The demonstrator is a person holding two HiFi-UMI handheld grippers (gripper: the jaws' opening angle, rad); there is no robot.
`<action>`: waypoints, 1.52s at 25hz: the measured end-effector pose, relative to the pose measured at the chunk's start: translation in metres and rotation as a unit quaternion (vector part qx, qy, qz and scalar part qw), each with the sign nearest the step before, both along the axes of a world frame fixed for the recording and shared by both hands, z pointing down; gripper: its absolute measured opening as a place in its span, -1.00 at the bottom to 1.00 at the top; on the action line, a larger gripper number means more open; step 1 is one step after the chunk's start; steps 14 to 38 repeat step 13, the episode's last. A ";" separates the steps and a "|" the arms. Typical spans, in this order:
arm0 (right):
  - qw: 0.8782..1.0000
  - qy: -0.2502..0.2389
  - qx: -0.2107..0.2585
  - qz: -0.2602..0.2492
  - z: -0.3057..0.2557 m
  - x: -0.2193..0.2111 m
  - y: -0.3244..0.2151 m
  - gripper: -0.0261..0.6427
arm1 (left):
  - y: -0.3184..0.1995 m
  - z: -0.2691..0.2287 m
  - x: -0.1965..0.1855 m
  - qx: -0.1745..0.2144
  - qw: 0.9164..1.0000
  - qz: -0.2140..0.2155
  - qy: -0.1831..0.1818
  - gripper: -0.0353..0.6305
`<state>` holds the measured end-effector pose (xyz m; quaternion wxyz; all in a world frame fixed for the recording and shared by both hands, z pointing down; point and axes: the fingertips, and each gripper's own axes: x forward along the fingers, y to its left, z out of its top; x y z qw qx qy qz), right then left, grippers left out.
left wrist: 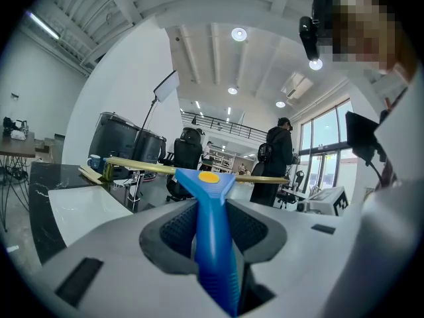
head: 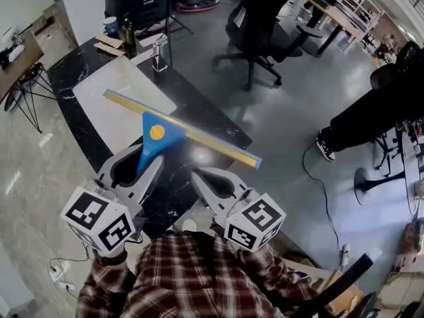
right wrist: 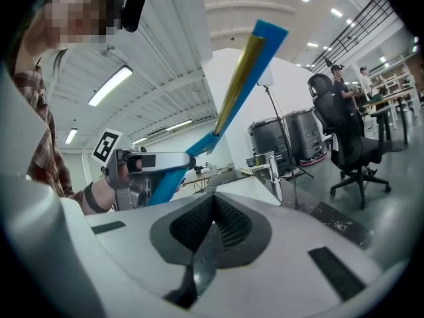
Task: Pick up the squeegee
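The squeegee [head: 157,134] has a blue handle with a yellow dot and a long yellow-and-blue blade. It hangs above the black marble table [head: 73,71]. My left gripper [head: 147,165] is shut on the blue handle, which runs up between its pads in the left gripper view as the squeegee [left wrist: 207,197] crosses the left gripper [left wrist: 212,220]. My right gripper [head: 199,175] hovers just to the right, shut with nothing in it. In the right gripper view the right gripper [right wrist: 213,207] sees the squeegee [right wrist: 245,65] rise slanted from the left gripper [right wrist: 142,167].
A white board [head: 112,105] lies on the table. At its far end stand a dark bottle [head: 128,38], a cup [head: 110,25], a clear stand [head: 159,53] and wooden pieces [head: 109,44]. An office chair [head: 258,25] and a seated person [head: 371,118] are on the floor beyond.
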<state>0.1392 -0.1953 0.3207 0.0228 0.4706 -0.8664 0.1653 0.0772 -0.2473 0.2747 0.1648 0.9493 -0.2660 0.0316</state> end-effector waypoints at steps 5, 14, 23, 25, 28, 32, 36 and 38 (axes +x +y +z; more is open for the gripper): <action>1.000 -0.002 0.001 -0.002 -0.002 -0.002 0.000 -0.89 | 0.001 -0.002 0.000 -0.001 1.000 0.003 0.001 -0.47; 1.000 -0.003 -0.001 -0.008 -0.001 -0.003 0.001 -0.89 | 0.000 0.000 0.001 -0.004 1.000 0.003 -0.003 -0.47; 1.000 -0.003 -0.001 -0.008 -0.001 -0.003 0.001 -0.89 | 0.000 0.000 0.001 -0.004 1.000 0.003 -0.003 -0.47; 1.000 -0.003 -0.001 -0.008 -0.001 -0.003 0.001 -0.89 | 0.000 0.000 0.001 -0.004 1.000 0.003 -0.003 -0.47; 1.000 -0.003 -0.001 -0.008 -0.001 -0.003 0.001 -0.89 | 0.000 0.000 0.001 -0.004 1.000 0.003 -0.003 -0.47; 1.000 -0.003 -0.001 -0.008 -0.001 -0.003 0.001 -0.89 | 0.000 0.000 0.001 -0.004 1.000 0.003 -0.003 -0.47; 1.000 -0.003 -0.001 -0.008 -0.001 -0.003 0.001 -0.89 | 0.000 0.000 0.001 -0.004 1.000 0.003 -0.003 -0.47; 1.000 -0.003 -0.001 -0.008 -0.001 -0.003 0.001 -0.89 | 0.000 0.000 0.001 -0.004 1.000 0.003 -0.003 -0.47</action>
